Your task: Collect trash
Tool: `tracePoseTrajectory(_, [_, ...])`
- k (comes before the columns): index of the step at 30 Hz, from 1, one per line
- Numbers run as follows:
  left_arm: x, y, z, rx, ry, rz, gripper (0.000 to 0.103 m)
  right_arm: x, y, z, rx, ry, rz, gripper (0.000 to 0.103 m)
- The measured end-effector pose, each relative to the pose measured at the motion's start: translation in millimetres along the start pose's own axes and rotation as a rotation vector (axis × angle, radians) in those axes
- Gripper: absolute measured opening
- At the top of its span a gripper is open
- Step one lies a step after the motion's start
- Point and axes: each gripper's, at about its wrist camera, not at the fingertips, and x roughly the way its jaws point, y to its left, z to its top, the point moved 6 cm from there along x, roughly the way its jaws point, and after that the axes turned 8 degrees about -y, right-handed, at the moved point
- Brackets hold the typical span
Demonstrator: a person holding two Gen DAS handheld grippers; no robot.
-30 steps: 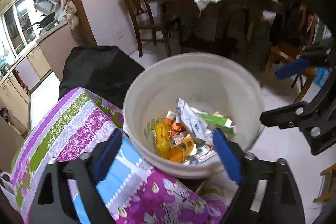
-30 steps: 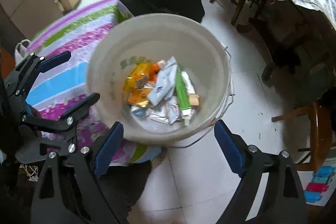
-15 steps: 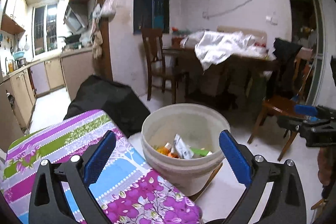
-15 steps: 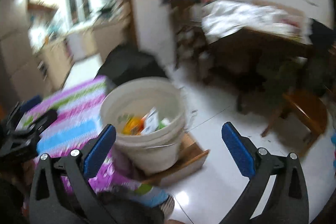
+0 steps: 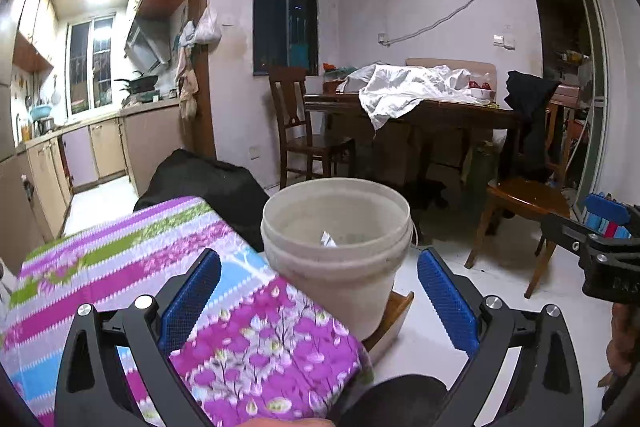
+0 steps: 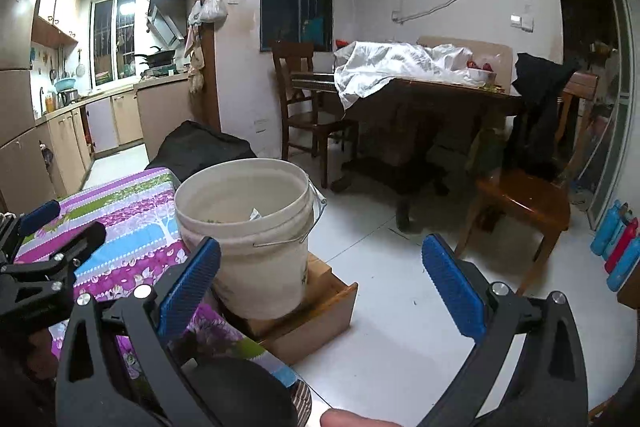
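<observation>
A cream plastic bucket (image 5: 340,267) stands on a low wooden box (image 6: 316,319) on the floor, beside the cloth-covered table. Only a white wrapper tip (image 5: 328,239) shows above its rim; the rest of the trash inside is hidden. The bucket also shows in the right wrist view (image 6: 256,247). My left gripper (image 5: 320,303) is open and empty, held back from the bucket at rim height. My right gripper (image 6: 320,287) is open and empty, to the right of the bucket. Each gripper shows at the edge of the other's view.
A table with a purple, blue and green floral cloth (image 5: 120,267) lies at the left. A black bag (image 5: 208,183) sits behind it. A dark dining table (image 5: 440,119) with a white cloth and wooden chairs (image 5: 520,203) stand behind the bucket. The floor is white tile (image 6: 400,287).
Both grippers have lifted and pulled back from looking down into the bucket to a level view of the room. The trash inside has dropped out of sight. Both stayed open.
</observation>
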Motion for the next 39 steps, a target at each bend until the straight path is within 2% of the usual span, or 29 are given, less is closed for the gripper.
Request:
tracePoseTrajectory(6, [-16.5, 9.3, -26.1, 0.033, -0.008, 0.084, 0.098, -7.8, 10.3, -19.4, -0.02, -0.009, -0.013, 0.097])
tracePoseTrajectory(10, [-22.1, 12.3, -43.1, 0.044, 0.009, 0.107, 0.098, -11.3, 18.0, -34.3, -0.027, 0.016, -0.008, 0.097])
tracePoseTrajectory(15, [-24.4, 11.8, -46.2, 0.039, 0.011, 0.111, 0.098, -11.7, 22.3, -45.4, -0.045, 0.034, -0.011, 0.097])
tracePoseTrajectory(24, [-26.1, 4.9, -45.3, 0.062, 0.012, 0.102, 0.098, -15.0, 19.2, -42.7, -0.046, 0.015, -0.019, 0.097])
tracePoseTrajectory(30, [-31.3, 2.5, -42.8, 0.069, -0.029, 0.125, 0.098, -14.3, 18.6, -45.7, -0.044, 0.021, -0.022, 0.097])
tracePoseTrajectory(39, [-26.0, 2.0, -50.4, 0.066, 0.025, 0.097, 0.098, -10.8, 16.5, -47.3, -0.038, 0.029, -0.029, 0.097])
